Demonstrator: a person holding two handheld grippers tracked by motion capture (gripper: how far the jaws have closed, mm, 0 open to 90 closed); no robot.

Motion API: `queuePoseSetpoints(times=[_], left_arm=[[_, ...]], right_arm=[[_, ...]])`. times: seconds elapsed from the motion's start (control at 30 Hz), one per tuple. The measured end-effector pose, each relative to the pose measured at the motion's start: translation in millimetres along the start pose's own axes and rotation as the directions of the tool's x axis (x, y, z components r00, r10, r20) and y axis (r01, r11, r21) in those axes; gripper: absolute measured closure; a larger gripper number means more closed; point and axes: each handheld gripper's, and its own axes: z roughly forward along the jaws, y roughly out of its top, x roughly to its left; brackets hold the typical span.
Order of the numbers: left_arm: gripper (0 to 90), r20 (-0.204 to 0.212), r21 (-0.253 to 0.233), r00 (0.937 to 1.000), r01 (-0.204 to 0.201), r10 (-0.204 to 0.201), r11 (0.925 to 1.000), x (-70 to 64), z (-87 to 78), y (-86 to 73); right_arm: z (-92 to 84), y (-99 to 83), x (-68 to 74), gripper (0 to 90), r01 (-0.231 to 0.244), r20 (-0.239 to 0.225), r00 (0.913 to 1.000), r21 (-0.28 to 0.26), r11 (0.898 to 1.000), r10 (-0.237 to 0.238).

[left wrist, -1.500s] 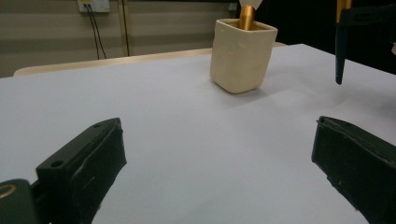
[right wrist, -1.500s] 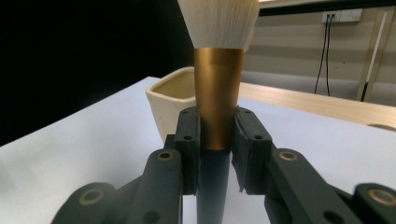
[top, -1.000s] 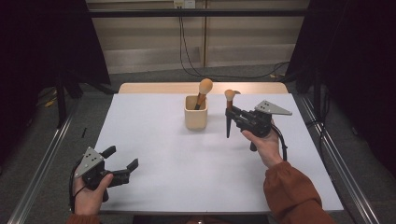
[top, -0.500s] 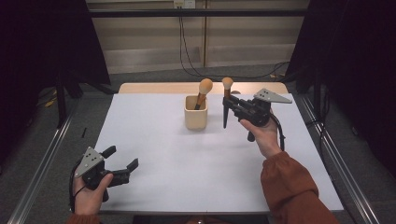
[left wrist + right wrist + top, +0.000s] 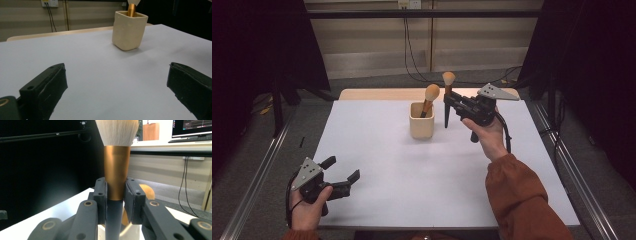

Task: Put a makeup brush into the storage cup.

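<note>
Right gripper view — makeup brush (image 5: 116, 180): copper ferrule, pale bristles.

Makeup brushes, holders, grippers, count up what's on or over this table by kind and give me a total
Makeup brushes: 2, one standing in the cup, one clamped upright in the right gripper
Beige brush holder cup: 1
Handheld grippers: 2, the left gripper with jaws apart over the white table, the right gripper beside the cup
Total: 5
</note>
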Motion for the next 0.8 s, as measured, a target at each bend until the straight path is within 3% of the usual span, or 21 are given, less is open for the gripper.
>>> queuePoseSetpoints(times=[0.8], left_arm=[[2.7, 0.005, -0.005, 1.0000, 0.000, 0.000, 1.0000, -0.4, -1.0, 0.3]], right_arm=[[53.0, 16.1, 6.0, 73.7, 0.027, 0.010, 0.9996, 0.015, 1.000, -0.027]])
